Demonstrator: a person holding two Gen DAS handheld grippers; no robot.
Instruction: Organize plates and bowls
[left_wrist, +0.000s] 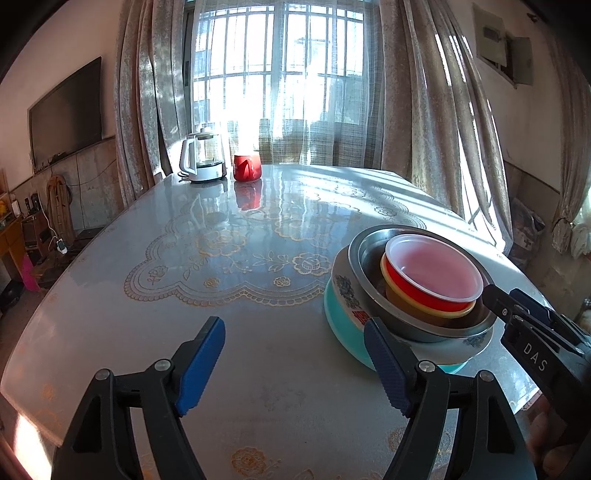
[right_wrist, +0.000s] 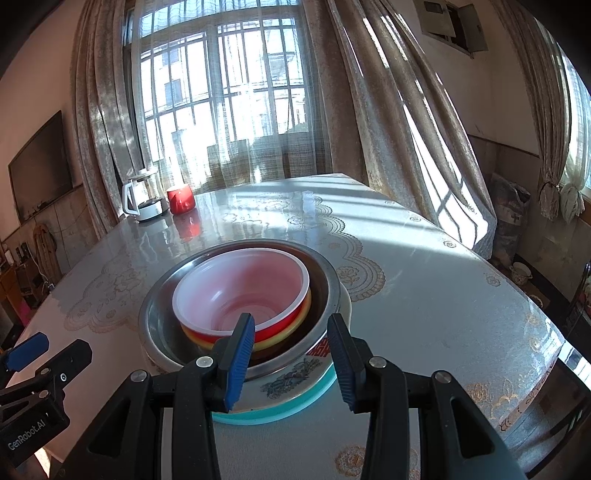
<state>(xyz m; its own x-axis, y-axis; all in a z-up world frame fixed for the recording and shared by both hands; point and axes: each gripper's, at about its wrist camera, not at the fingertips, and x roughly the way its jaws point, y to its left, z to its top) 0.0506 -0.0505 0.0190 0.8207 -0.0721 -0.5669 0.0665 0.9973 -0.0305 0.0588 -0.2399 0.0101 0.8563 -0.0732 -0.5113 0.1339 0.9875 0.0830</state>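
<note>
A nested stack stands on the table: a teal plate (right_wrist: 266, 415) at the bottom, a flower-patterned plate (right_wrist: 295, 376), a steel bowl (right_wrist: 159, 325), a yellow bowl (right_wrist: 280, 341), and a red bowl with a white inside (right_wrist: 240, 291) on top. In the left wrist view the same stack, steel bowl (left_wrist: 364, 254) and red bowl (left_wrist: 432, 266), sits to the right. My right gripper (right_wrist: 291, 362) hangs over the stack's near rim, jaws apart, and I see no pad pressing on anything. My left gripper (left_wrist: 295, 365) stands wide open left of the stack over bare tablecloth, nothing between its fingers.
A white kettle (left_wrist: 203, 158) and a red cup (left_wrist: 246, 167) stand at the table's far left corner. The glossy lace-patterned tablecloth (left_wrist: 221, 258) covers the table. Curtains and a barred window lie beyond. The table's right edge (right_wrist: 546, 354) is close to the stack.
</note>
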